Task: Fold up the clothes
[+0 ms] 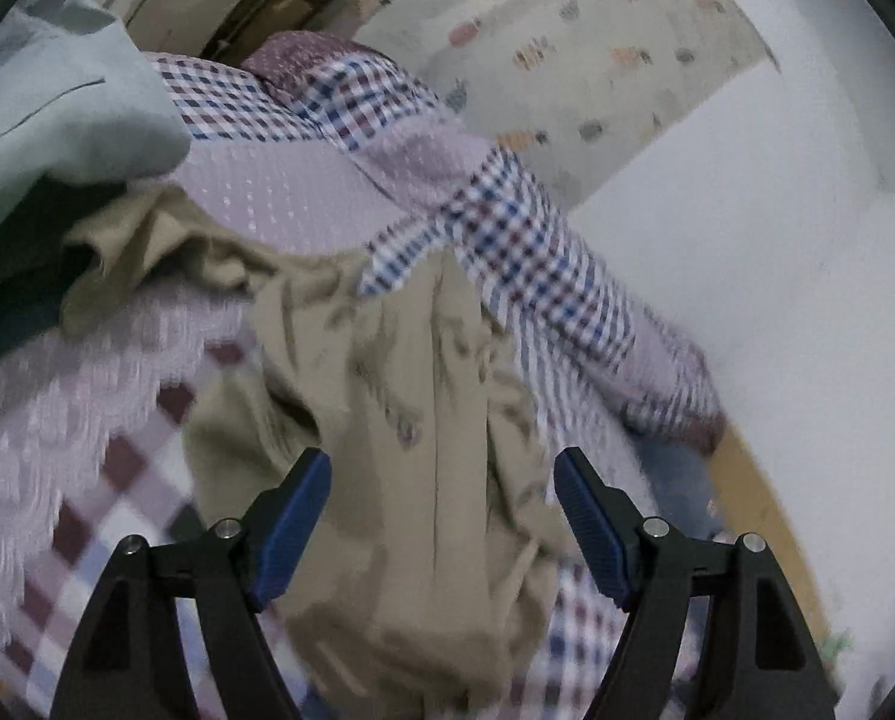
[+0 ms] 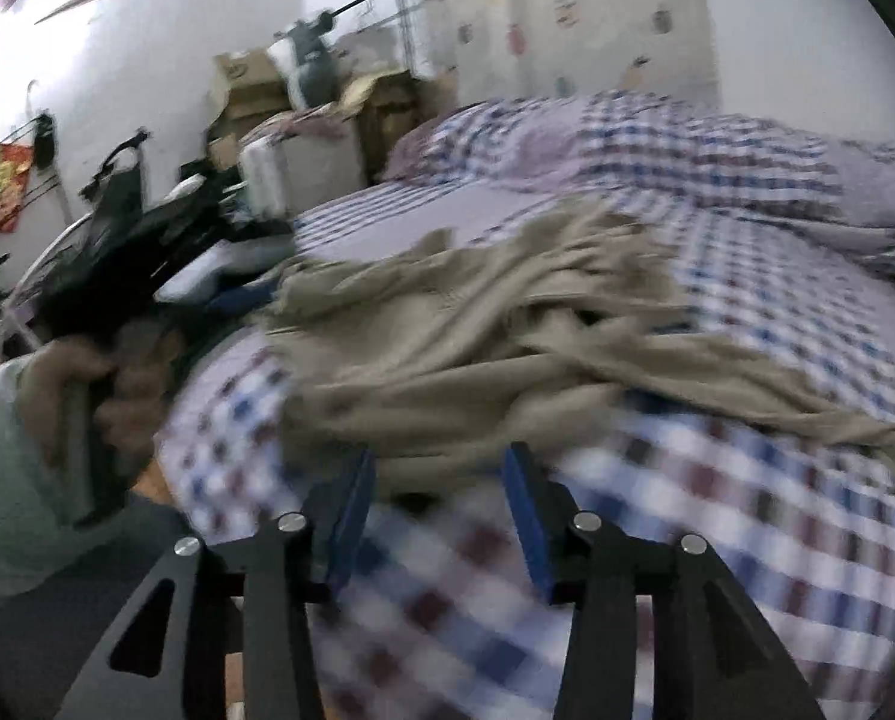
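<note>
Left hand-held gripper (image 1: pixel 441 474) hangs released, jaws wide apart, right over the tan garment (image 1: pixel 399 480) I'm working on. Right hand-held gripper (image 2: pixel 438 468) also spread, nothing between the pads, near the garment's edge. Garment lies crumpled on the bed w/ checked sheet (image 2: pixel 807 312). Checked pillow (image 2: pixel 717 162) sits behind; pics blurry.

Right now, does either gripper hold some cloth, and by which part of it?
Nothing is held. The left gripper is open above the crumpled khaki garment, and the right gripper is open at its near edge; neither pinches fabric.
</note>
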Tool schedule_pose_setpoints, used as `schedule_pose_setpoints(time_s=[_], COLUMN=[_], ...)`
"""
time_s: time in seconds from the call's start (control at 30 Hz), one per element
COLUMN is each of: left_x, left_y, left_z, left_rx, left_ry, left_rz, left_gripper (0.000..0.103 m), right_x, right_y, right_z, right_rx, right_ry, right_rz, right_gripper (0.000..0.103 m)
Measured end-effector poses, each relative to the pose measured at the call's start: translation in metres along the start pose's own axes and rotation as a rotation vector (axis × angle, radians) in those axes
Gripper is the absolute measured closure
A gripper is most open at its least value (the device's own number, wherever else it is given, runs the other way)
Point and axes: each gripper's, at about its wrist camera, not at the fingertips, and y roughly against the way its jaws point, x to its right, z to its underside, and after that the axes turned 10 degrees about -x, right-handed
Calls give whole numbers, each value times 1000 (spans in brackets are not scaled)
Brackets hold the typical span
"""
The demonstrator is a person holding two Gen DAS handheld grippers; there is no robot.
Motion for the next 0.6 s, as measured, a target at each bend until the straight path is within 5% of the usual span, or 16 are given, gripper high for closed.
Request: schedule_pose_setpoints(time_s=[0.23,0.6], left_x=[31,51], left_y=[10,-20], left_z=[62,112], left_rx=[-56,-214], left_ry=[-120,-190], left_rz=[-97,-209], left_gripper=[23,23], right_x=[72,99], right_y=[35,22], right_z=[2,11], right_rx=[100,82], right_ry=[-170,-226], right_rz=[71,138], right_gripper=[52,51])
